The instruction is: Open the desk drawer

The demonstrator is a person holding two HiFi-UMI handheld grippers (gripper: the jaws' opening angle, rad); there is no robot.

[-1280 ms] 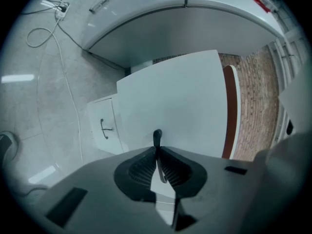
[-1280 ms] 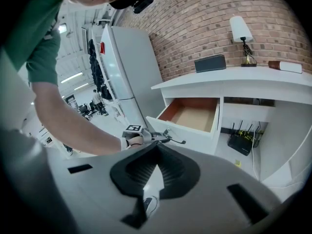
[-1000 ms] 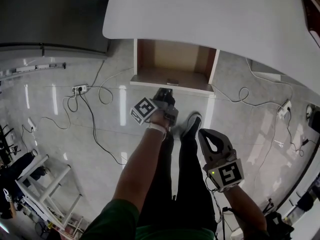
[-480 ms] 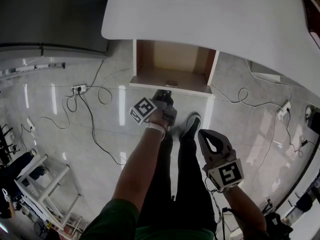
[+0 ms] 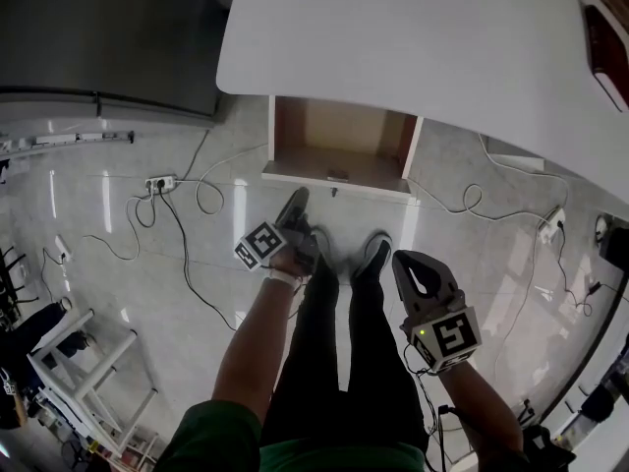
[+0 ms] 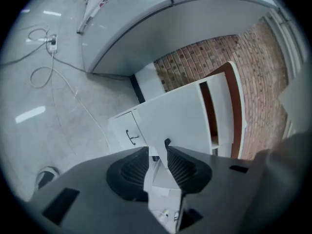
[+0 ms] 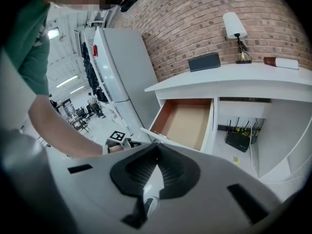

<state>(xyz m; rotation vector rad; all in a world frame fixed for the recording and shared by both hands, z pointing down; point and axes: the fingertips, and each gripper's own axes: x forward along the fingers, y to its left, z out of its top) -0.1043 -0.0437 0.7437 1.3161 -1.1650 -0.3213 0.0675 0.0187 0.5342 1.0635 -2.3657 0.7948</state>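
1. Head view: the drawer [image 5: 334, 177] stands pulled out from under the desk [image 5: 413, 47], its brown inside bare. Your left gripper [image 5: 298, 222] hangs just short of the drawer front, not touching it. Your right gripper [image 5: 411, 264] is off to its right, well apart from the drawer.
2. Left gripper view: your jaws are slightly apart, with nothing between them. The drawer front and its handle [image 6: 129, 136] lie beyond the tips, a little left.
3. Right gripper view: your jaws are pressed together and empty, and the open drawer sits ahead, above the tips. The opening looks done, and I'd say nothing is left but backing off.

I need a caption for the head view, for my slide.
Desk drawer open under the white desk; left gripper and right gripper hang clear of it.
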